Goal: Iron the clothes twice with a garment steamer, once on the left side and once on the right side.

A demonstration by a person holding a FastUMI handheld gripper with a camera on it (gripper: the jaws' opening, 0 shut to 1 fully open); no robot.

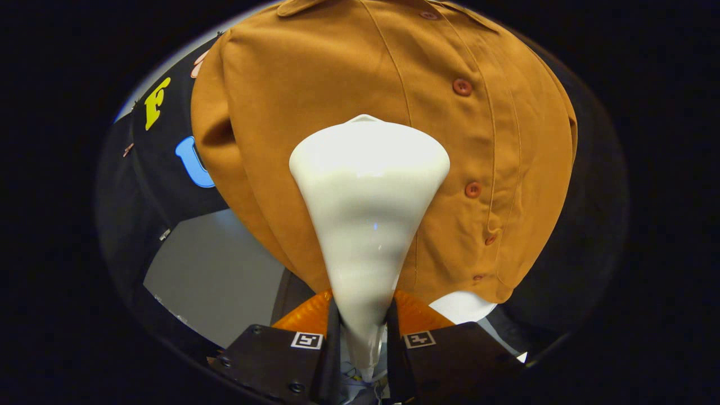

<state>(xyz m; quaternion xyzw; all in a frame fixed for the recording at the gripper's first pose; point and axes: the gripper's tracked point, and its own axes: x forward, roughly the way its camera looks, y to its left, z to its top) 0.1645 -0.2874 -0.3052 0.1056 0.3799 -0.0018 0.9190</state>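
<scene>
A brown button-up shirt [315, 112] hangs in front of me, its button placket [469, 140] running down just right of the steamer head. The white garment steamer [368, 214] rises from between my fingers, its wide head lying against the shirt's left panel at mid height. My gripper [363, 332] is shut on the steamer's narrow handle, both fingers pressing its sides. The steamer covers part of the shirt's front.
A grey floor or panel [219, 275] lies below and left of the shirt. Something white [464, 306] shows under the shirt's hem, right of the fingers. Black booth cloth [140, 185] hangs behind on the left.
</scene>
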